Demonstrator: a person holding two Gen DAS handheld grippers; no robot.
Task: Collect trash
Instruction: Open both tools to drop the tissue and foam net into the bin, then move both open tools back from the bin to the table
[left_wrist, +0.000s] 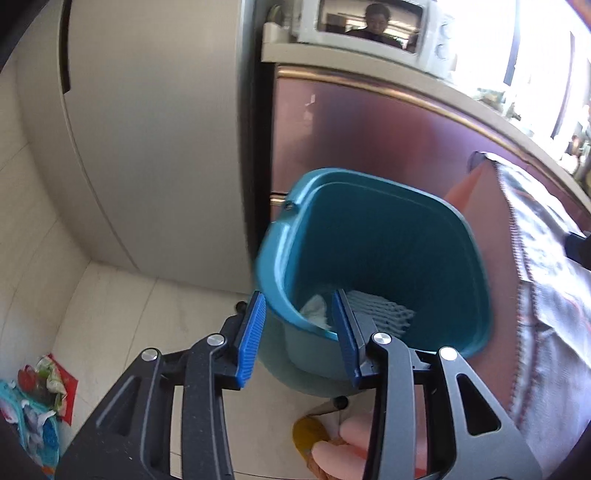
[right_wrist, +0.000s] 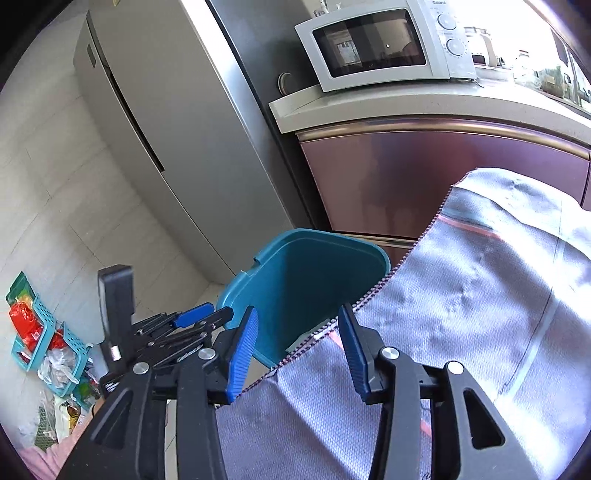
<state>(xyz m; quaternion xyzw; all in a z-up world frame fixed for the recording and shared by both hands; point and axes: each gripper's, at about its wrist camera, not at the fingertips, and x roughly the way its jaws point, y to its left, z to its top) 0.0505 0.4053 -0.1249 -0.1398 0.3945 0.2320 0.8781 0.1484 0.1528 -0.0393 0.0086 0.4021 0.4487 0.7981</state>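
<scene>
Left wrist: left tongs (left_wrist: 299, 332) gape, straddling the bin (left_wrist: 369, 236) rim, gripping nothing; trash (left_wrist: 384, 312) lies beyond them. Right tongs (right_wrist: 295, 350) gape empty beside the bin.

Teal bin (left_wrist: 384, 236), blue-padded hand-held gripper (left_wrist: 299, 332), grey woven cloth (right_wrist: 461, 295), white microwave (right_wrist: 384, 44)

So the right gripper (right_wrist: 295, 350) has its jaws spread wide with nothing between them. A grey cloth (right_wrist: 461, 314) drapes under and right of the jaws, its edge running between them. The teal bin (right_wrist: 306, 291) sits just ahead, left gripper (right_wrist: 192, 321) off to the left.
</scene>
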